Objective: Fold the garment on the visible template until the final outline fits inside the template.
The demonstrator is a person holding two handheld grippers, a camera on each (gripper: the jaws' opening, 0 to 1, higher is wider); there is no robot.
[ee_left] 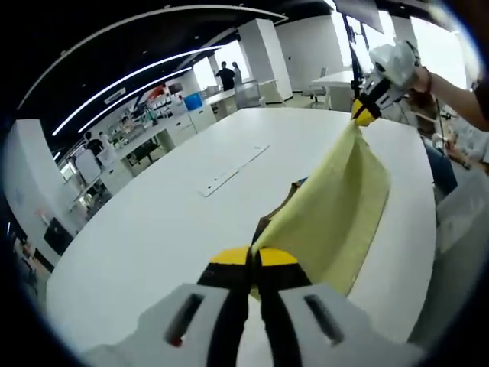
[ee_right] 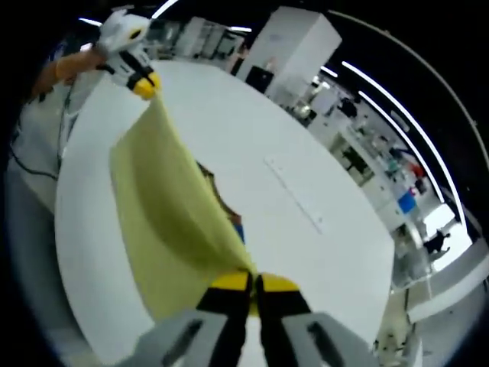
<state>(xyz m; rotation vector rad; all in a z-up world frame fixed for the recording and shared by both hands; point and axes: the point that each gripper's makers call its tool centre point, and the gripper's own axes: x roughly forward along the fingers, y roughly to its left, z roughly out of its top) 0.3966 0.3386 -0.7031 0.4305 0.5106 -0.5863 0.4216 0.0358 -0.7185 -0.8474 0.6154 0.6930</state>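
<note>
- We hold the yellow garment (ee_left: 344,206) stretched between both grippers, lifted off the white surface (ee_left: 176,206), likely to spread it flat before laying it on the template
- Left gripper (ee_left: 252,260), bottom centre of the left gripper view: jaws closed tight on one garment corner
- Right gripper (ee_right: 253,283), bottom centre of the right gripper view: jaws pinched together on the opposite corner
- A dark patch (ee_right: 218,195) under the cloth may be the template; we cannot tell

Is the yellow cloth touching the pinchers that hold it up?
Touching. In the left gripper view the left gripper pinches one corner of the yellow cloth, and the right gripper pinches the other.
</note>
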